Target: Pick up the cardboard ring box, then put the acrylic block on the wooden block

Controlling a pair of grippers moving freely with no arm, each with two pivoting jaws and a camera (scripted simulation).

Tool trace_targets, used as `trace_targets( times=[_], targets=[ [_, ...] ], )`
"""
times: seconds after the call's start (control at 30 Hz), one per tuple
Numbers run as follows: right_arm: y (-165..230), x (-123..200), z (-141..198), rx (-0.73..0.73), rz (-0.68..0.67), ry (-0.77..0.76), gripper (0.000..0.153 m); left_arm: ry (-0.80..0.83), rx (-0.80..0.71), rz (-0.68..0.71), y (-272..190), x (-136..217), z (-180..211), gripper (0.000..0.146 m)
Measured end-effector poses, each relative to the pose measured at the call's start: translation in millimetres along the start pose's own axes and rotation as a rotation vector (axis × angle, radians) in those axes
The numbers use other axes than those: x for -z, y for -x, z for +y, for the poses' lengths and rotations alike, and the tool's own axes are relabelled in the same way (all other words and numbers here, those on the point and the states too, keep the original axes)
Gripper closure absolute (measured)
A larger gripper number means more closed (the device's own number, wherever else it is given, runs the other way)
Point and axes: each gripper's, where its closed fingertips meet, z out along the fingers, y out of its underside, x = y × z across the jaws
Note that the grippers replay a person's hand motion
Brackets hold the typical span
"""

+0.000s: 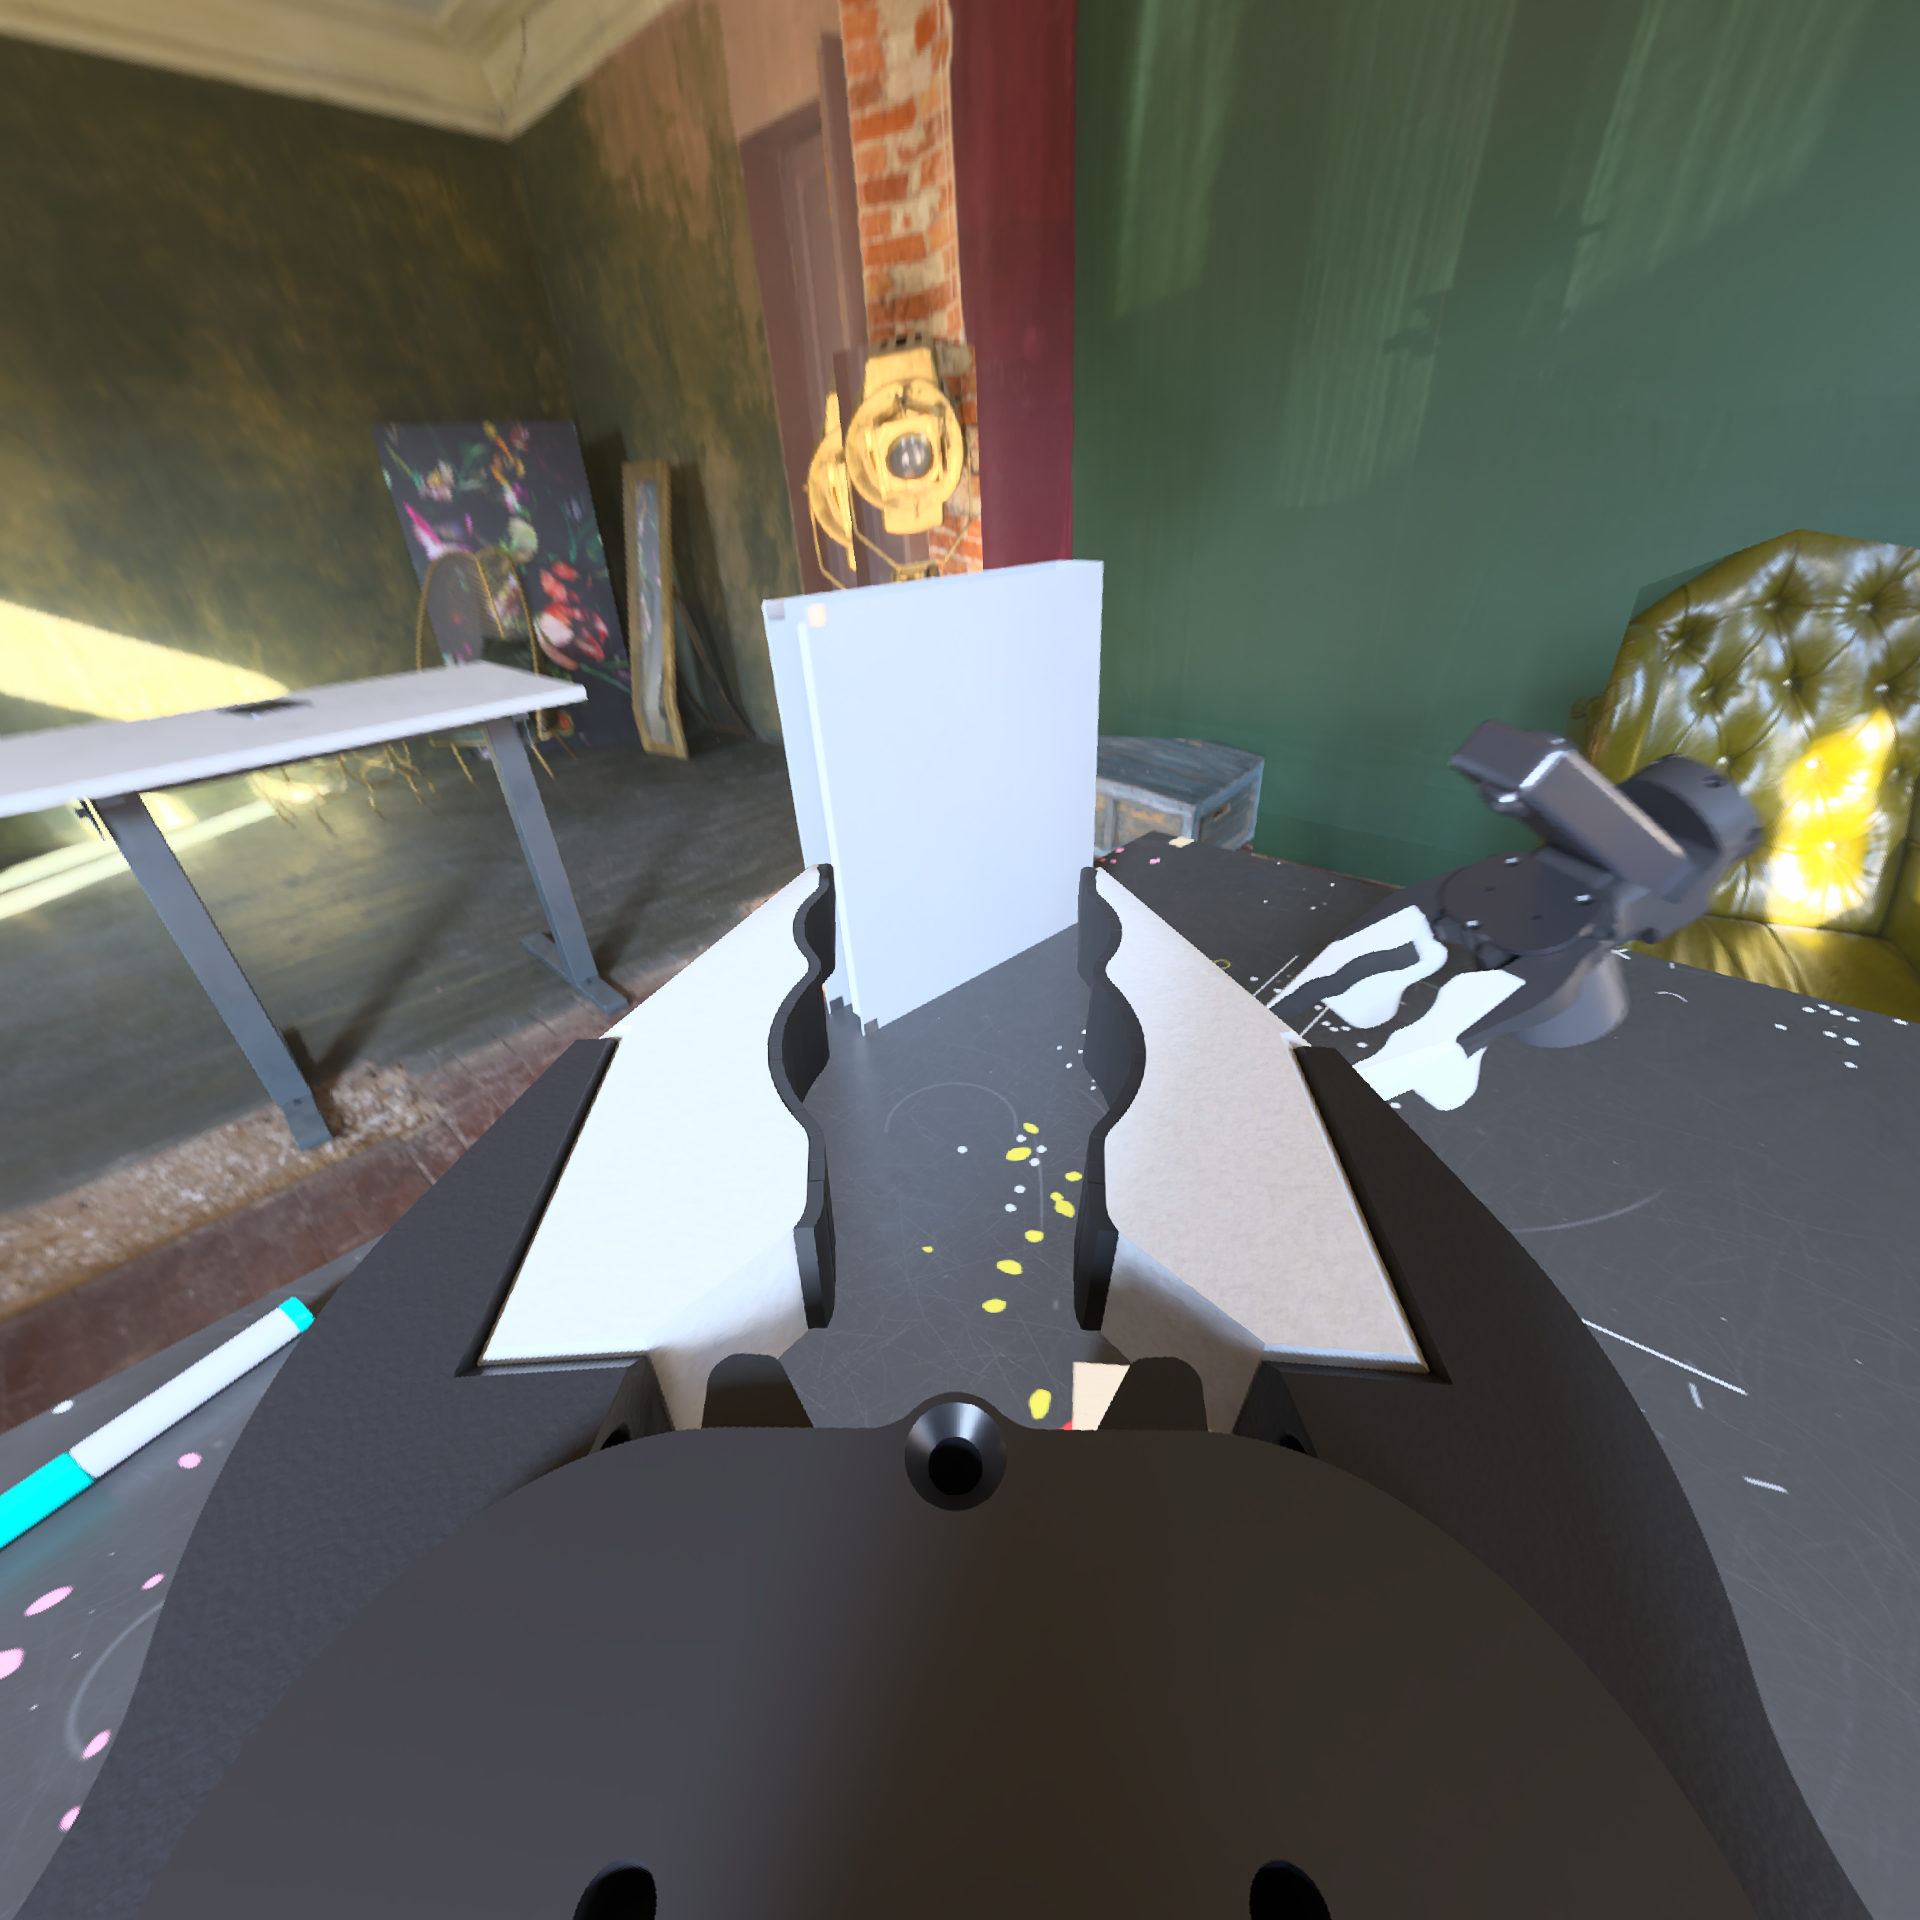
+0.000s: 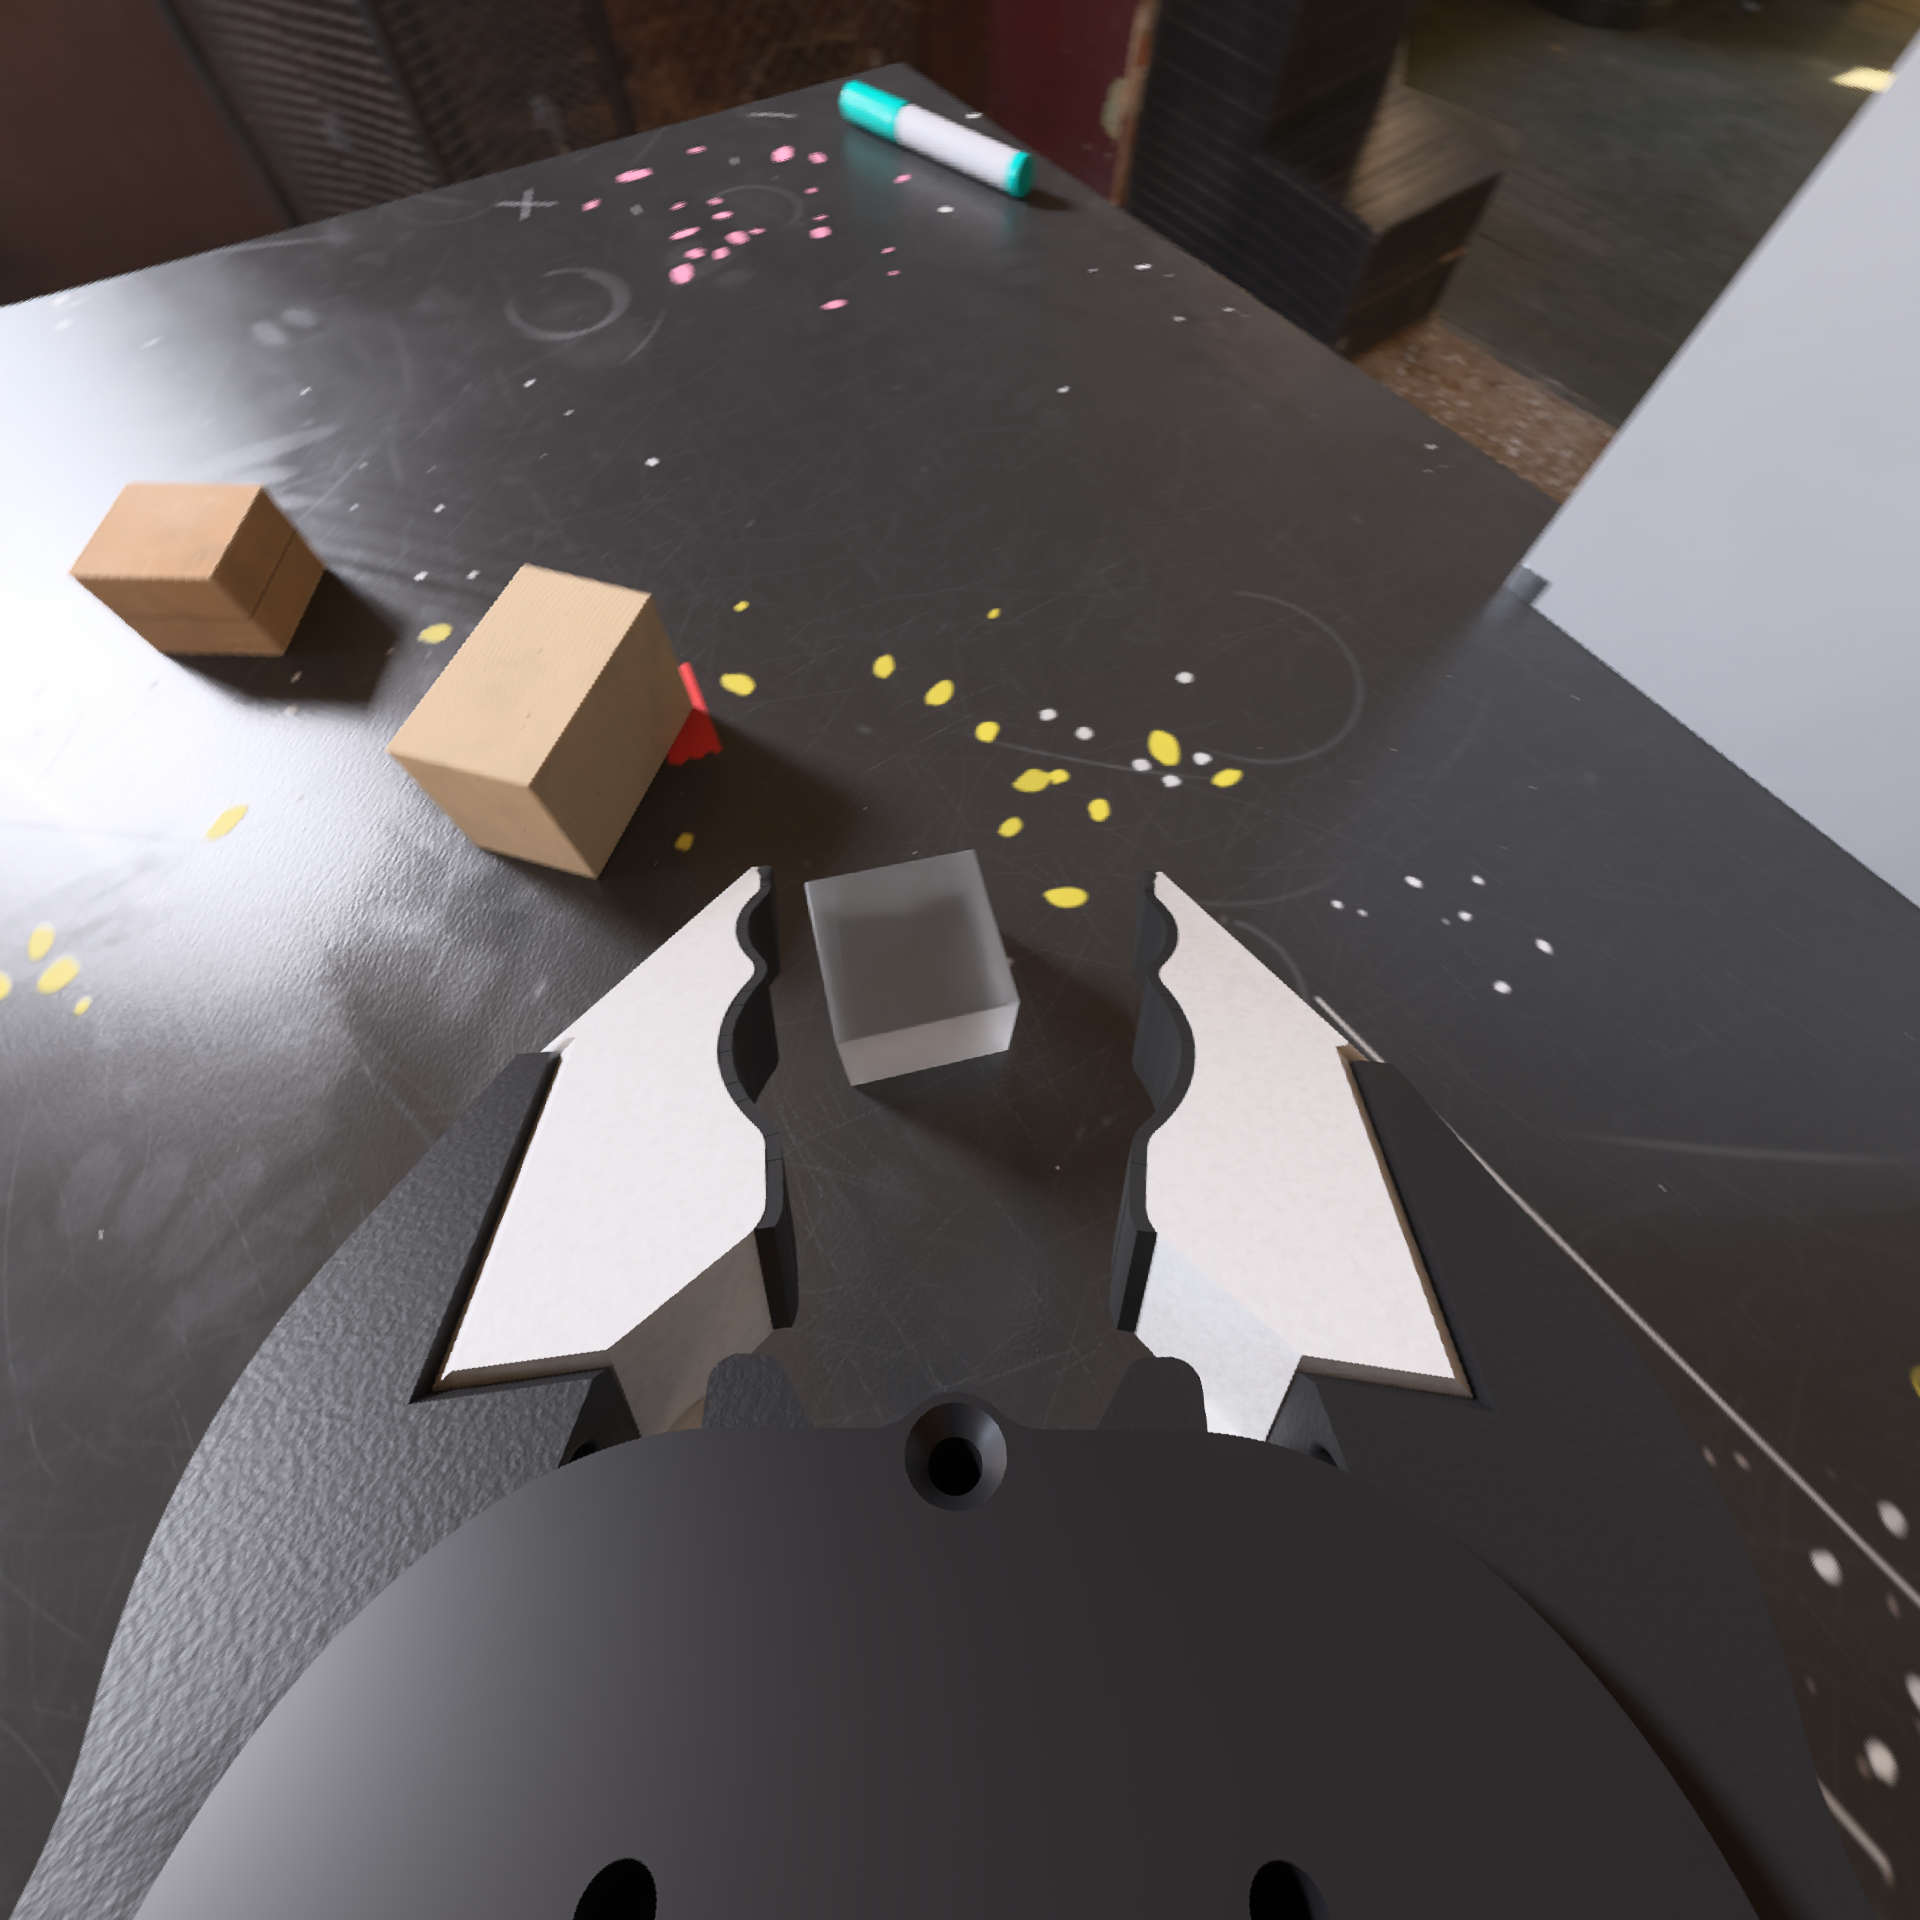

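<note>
Only the right wrist view shows the task's blocks. The clear acrylic block point(image 2: 909, 966), a frosted cube with sharp edges, sits on the scratched, paint-speckled black bench point(image 2: 935, 468) between the tips of the right claw point(image 2: 961, 904), nearer the left finger and touching neither; that claw is spread wide. Well to its left stand a pale wooden block point(image 2: 535, 717) with fine grain and, farther off, a darker brown cardboard ring box point(image 2: 197, 566). A small red piece point(image 2: 691, 722) peeks from behind the wooden block. A white marker with teal ends point(image 2: 935, 137) lies near the far edge. The left wrist view instead shows the left claw point(image 1: 956, 883), spread and empty, facing an upright white panel point(image 1: 945, 779) just beyond its fingertips.
</note>
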Motion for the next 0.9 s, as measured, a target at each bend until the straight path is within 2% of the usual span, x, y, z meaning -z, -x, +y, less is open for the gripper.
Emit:
trace_targets(
  times=[0.1, 0.2, 0.27, 0.33, 0.47, 0.57, 0.7, 0.9],
  targets=[
    [4, -9, 13, 0.067, -0.05, 0.004, 0.07, 0.035, -0.047, -0.014, -22, 30, 0, 0.09],
    [6, -22, 24, 0.124, -0.088, -0.031, 0.062, 0.172, -0.121, -0.13, -15, 55, 25, 0.062],
    [5, -31, 28, 0.15, -0.1, -0.059, 0.06, 0.224, -0.147, -0.205, -9, 74, 50, 0.053],
    [5, -39, 32, 0.168, -0.106, -0.06, 0.056, 0.249, -0.132, -0.204, -13, 96, 80, 0.051],
    [7, -49, 40, 0.147, -0.136, -0.048, 0.051, 0.258, 0.025, -0.162, -28, 132, 145, 0.056],
    [9, -56, 50, 0.13, -0.163, -0.02, 0.049, 0.4, 0.002, -0.19, -29, 147, 196, 0.055],
    [8, -63, 56, 0.087, -0.178, -0.016, 0.049, 0.497, -0.082, -0.21, -36, 147, 228, 0.05],
    [15, -72, 59, 0.081, -0.215, -0.004, 0.049, 0.625, -0.052, -0.174, -47, 136, 262, 0.045]
  ],
)
